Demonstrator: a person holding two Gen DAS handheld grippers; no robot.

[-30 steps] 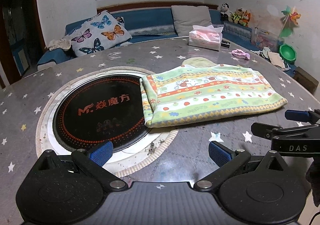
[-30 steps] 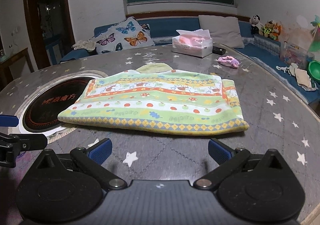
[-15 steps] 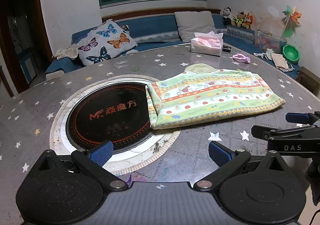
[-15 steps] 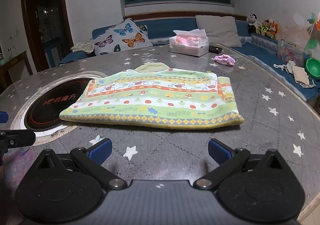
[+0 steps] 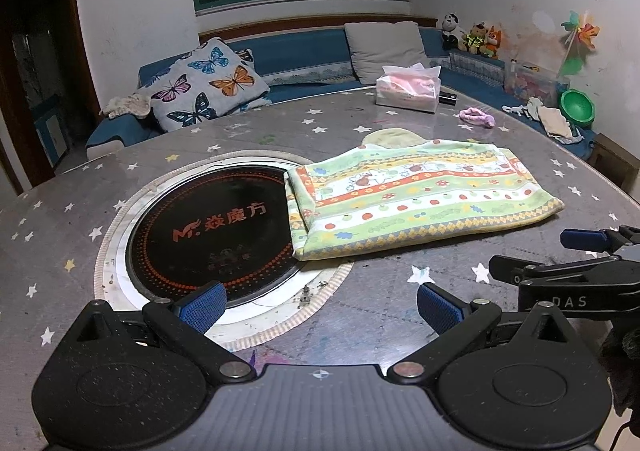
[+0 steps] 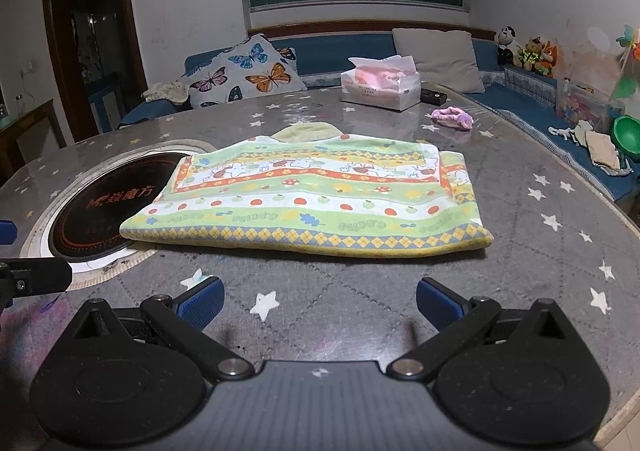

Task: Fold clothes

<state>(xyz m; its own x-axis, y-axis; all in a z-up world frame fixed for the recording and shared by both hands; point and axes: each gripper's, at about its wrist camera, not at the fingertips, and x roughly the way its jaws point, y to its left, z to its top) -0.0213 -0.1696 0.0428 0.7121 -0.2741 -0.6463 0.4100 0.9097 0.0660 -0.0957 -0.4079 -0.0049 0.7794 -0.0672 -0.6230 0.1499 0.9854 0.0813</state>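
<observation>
One folded garment, striped in green, orange and white with fruit and mushroom prints, lay flat on the round star-patterned desk. Its left end overlapped the rim of the single black cooktop disc set into the desk, and a pale yellow-green piece of cloth poked out from under its far edge. In the right wrist view the same garment stretched across the middle of the desk, with a second folded layer showing at its right end.

One tissue box stood near the far edge of the desk, with white tissue sticking out of its top opening. Just beside it sat one small dark object, too small to identify, and one pink scrunchie lay a little nearer. One green bowl rested on the blue sofa to the right; its contents could not be seen. Two pillows leaned on the sofa back, one butterfly-printed and one plain grey. Three plush toys sat in the corner.

The left gripper hovered over the near edge of the desk, its blue-padded fingers spread wide with nothing between them. The right gripper was held likewise, fingers wide apart and empty, short of the garment's near hem.
</observation>
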